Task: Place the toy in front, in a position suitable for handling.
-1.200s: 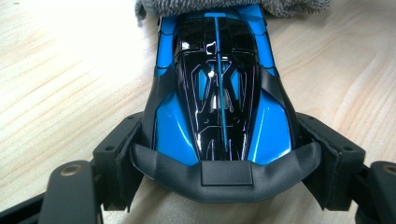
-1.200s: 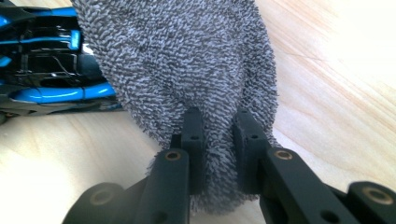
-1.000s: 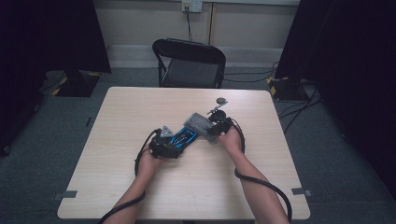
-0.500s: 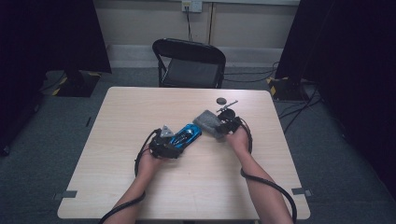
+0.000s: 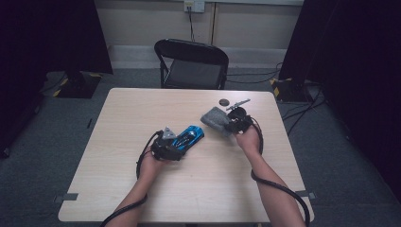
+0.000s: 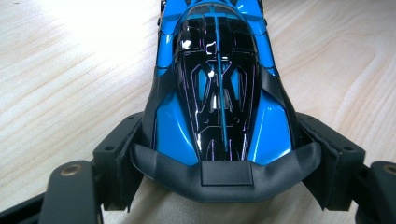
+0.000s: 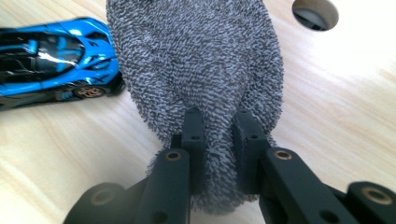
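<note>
Now my left claw [image 5: 182, 143] is closed on the blue toy car [image 5: 188, 138]. In the left gripper view the two black jaws press on both sides of the car [image 6: 217, 93] at one end of it, and its body goes straight away from me over the pale wooden table [image 6: 70, 84]. The car lies flat on the table, with its glossy black top facing up.

My right claw [image 5: 226, 124] is closed tight on a grey cloth [image 5: 213, 117]. In the right gripper view the jaws pinch the near edge of the cloth [image 7: 201, 60], and the rest of it spreads out wide in front of the jaws. Seen from this claw, the car [image 7: 51, 60] is to the left of the cloth and just beside it; I cannot tell if they touch. From the high view the cloth is between my right claw and the car, and the two claws are apart from each other.

Beyond my right claw, near the far edge of the table, there is a small dark round disc [image 5: 224, 101] and a thin grey tool [image 5: 239, 103] just beside it.
</note>
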The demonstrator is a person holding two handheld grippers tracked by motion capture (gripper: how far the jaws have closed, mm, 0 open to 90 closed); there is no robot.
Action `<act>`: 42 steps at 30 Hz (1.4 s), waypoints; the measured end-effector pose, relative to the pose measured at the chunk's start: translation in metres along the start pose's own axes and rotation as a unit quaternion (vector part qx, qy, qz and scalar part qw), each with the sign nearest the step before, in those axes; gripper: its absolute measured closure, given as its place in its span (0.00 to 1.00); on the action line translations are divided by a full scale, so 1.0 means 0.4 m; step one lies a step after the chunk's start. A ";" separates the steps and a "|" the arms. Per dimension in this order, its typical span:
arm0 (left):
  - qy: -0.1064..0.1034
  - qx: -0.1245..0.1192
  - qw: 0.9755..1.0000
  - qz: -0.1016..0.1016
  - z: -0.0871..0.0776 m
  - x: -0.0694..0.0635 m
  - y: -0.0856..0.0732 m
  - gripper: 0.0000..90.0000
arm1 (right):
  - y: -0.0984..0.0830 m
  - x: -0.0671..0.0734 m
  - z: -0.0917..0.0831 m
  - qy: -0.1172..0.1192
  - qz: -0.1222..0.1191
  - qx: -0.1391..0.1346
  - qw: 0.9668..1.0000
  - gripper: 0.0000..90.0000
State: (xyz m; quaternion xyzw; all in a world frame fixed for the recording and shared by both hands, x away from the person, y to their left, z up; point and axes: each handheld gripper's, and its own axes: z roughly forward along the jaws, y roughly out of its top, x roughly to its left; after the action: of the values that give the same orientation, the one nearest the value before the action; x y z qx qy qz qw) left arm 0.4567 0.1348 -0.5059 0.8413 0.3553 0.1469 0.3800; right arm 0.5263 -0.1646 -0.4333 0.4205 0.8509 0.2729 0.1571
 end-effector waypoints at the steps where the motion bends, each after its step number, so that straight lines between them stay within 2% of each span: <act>1: 0.000 0.000 1.000 0.000 0.000 0.000 0.000 0.27 | 0.001 -0.001 -0.007 0.000 -0.002 -0.002 1.000 0.86; 8: 0.000 0.000 1.000 0.000 0.000 0.000 0.000 0.27 | 0.010 0.011 -0.050 0.005 -0.009 -0.017 1.000 0.86; 9: 0.000 0.000 1.000 0.000 -0.001 0.000 0.000 0.27 | 0.013 0.023 -0.058 0.009 -0.019 -0.022 1.000 0.86; 11: 0.000 0.000 1.000 0.000 -0.001 0.000 0.000 0.27 | 0.013 0.029 -0.061 0.012 -0.021 -0.025 0.999 0.86; 13: 0.000 0.000 1.000 -0.001 -0.001 -0.001 -0.001 0.27 | 0.015 0.056 -0.068 0.025 -0.035 -0.029 0.999 0.86; 18: 0.000 0.000 1.000 -0.002 -0.001 -0.001 -0.001 0.27 | 0.018 0.088 -0.076 0.041 -0.046 -0.036 0.997 0.86; 21: 0.001 0.000 1.000 -0.002 -0.001 -0.001 -0.001 0.27 | 0.021 0.116 -0.080 0.053 -0.062 -0.037 0.996 0.86; 22: 0.001 0.000 1.000 -0.002 -0.001 -0.001 -0.001 0.27 | 0.021 0.116 -0.080 0.053 -0.062 -0.037 0.996 0.86; 24: 0.001 0.000 1.000 -0.002 -0.001 -0.001 -0.001 0.27 | 0.020 0.142 -0.078 0.060 -0.077 -0.034 0.995 0.86; 25: 0.001 -0.001 1.000 -0.002 -0.001 -0.001 -0.001 0.27 | 0.020 0.142 -0.078 0.060 -0.077 -0.034 0.995 0.86; 30: 0.001 0.000 1.000 -0.002 -0.001 -0.001 -0.001 0.27 | 0.015 0.189 -0.059 0.079 -0.094 -0.028 0.992 0.86; 33: 0.001 0.000 1.000 -0.001 -0.001 -0.001 -0.001 0.27 | 0.015 0.232 -0.042 0.093 -0.114 -0.022 0.989 0.86; 34: 0.001 0.000 1.000 -0.001 -0.001 -0.001 -0.001 0.27 | 0.015 0.232 -0.042 0.093 -0.114 -0.022 0.989 0.86; 35: 0.001 0.000 1.000 -0.001 -0.001 -0.001 -0.001 0.27 | 0.017 0.251 -0.036 0.100 -0.125 -0.017 0.987 0.86; 42: 0.001 0.000 1.000 -0.001 -0.002 -0.001 -0.001 0.27 | 0.018 0.290 -0.016 0.115 -0.146 -0.009 0.983 0.86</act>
State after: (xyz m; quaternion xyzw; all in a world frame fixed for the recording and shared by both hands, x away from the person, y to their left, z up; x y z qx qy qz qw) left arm 0.4558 0.1349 -0.5058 0.8409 0.3567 0.1473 0.3794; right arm 0.4586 -0.0703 -0.4284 0.2564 0.9128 0.3015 0.1003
